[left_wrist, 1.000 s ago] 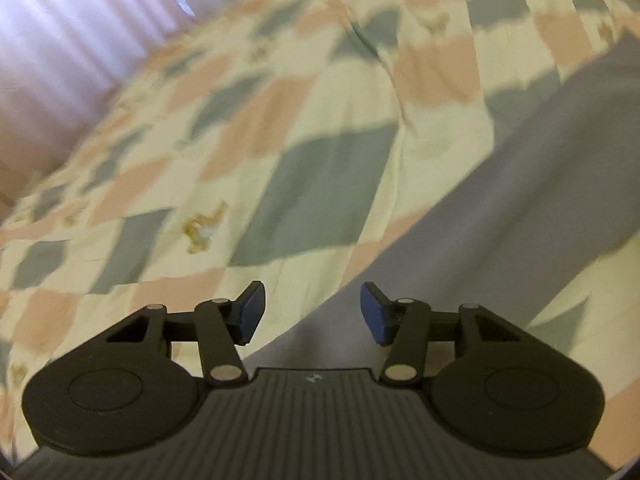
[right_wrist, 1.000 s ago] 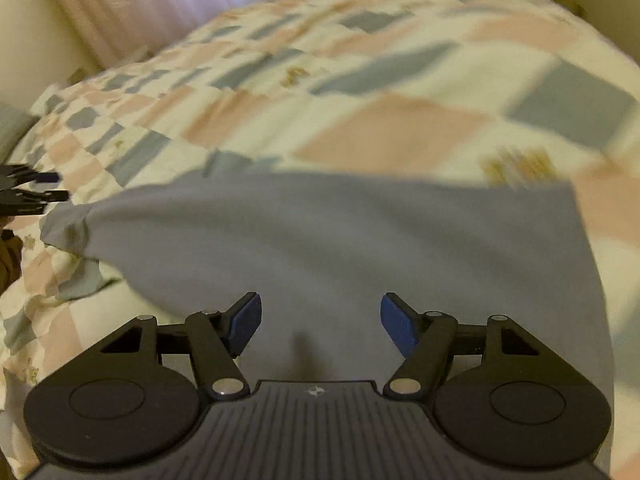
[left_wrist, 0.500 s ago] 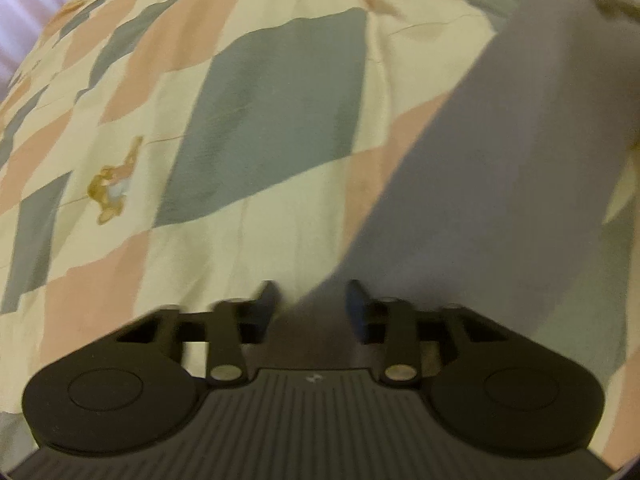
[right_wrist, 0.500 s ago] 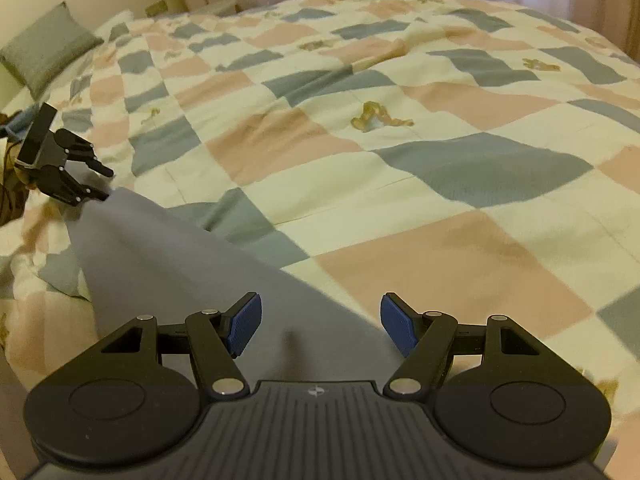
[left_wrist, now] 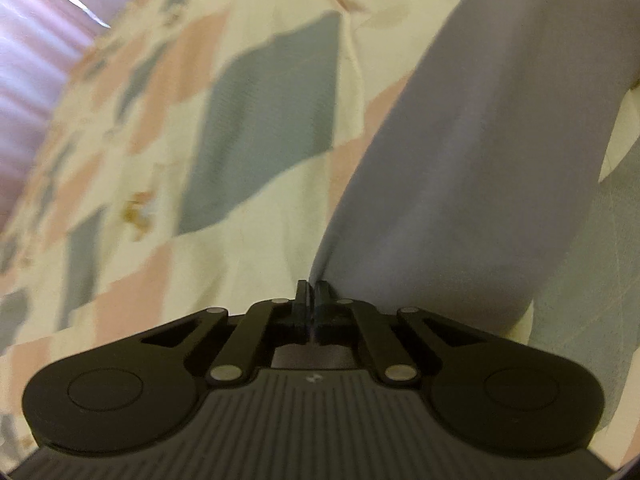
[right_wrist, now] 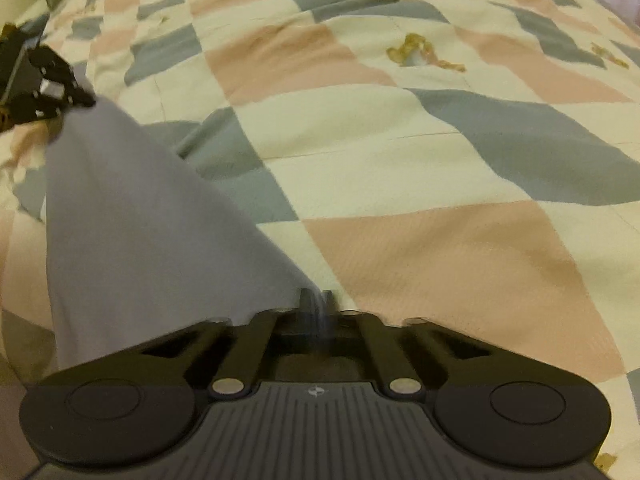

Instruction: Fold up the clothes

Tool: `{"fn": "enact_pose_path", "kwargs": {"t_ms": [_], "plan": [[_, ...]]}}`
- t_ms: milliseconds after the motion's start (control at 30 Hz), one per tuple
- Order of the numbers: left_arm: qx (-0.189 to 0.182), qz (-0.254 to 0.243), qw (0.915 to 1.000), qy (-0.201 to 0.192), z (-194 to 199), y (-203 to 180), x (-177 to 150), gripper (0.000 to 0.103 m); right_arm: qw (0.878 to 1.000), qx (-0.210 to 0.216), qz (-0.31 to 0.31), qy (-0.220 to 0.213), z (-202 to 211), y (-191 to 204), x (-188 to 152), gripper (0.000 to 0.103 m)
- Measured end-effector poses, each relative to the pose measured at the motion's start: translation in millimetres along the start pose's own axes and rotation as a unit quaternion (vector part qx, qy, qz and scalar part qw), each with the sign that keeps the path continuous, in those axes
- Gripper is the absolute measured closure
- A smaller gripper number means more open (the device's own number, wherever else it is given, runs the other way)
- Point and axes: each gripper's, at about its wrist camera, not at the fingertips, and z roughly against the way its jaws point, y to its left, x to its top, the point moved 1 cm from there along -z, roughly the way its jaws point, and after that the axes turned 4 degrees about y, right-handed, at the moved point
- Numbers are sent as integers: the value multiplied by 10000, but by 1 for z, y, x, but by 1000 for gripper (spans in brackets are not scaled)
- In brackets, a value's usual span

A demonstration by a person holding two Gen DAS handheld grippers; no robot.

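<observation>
Already both grippers have a pinch on the cloth point(left_wrist: 480, 140), a plain grey garment lying on the checked quilt point(left_wrist: 272, 92) of a bed. On the left, the left gripper point(left_wrist: 311, 294) has just closed and its jaws stand shut on the cloth's near edge, the fabric running up and away to the right in a long, smooth band with one soft lengthwise crease. Seen from the right wrist, that same gripper point(right_wrist: 48, 88) sits at the far left, holding one corner, and the cloth point(right_wrist: 132, 216) spreads from it toward the right gripper point(right_wrist: 316, 304), whose jaws have also just closed on the other corner. The bite there looks thin and the view is blurred, so I judge the main risk to be the corner slipping out as the hands lift, leaving one side to drop and the fold to go crooked. Pulling the two corners apart unevenly could also twist the edge or drag the quilt up with it. The fabric itself looks thin, soft and matte, without print, and mostly flat between the two grips.
</observation>
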Motion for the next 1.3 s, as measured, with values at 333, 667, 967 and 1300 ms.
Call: {"fn": "enact_pose_path", "kwargs": {"t_ms": [333, 667, 967, 1300], "plan": [[1132, 2155, 9679, -626, 184, -62, -62, 103, 9638, -1424, 1263, -1865, 147, 120, -101, 103], [580, 3777, 9186, 1007, 241, -256, -153, 96, 9906, -1071, 813, -242, 135, 226, -274, 77], [689, 3616, 9295, 247, 278, -298, -90, 74, 9132, -326, -3748, -1567, 191, 88, -262, 49], [382, 3100, 9499, -80, 243, -289, -49, 74, 8097, -581, -5641, -1510, 169, 15, -227, 100]]}}
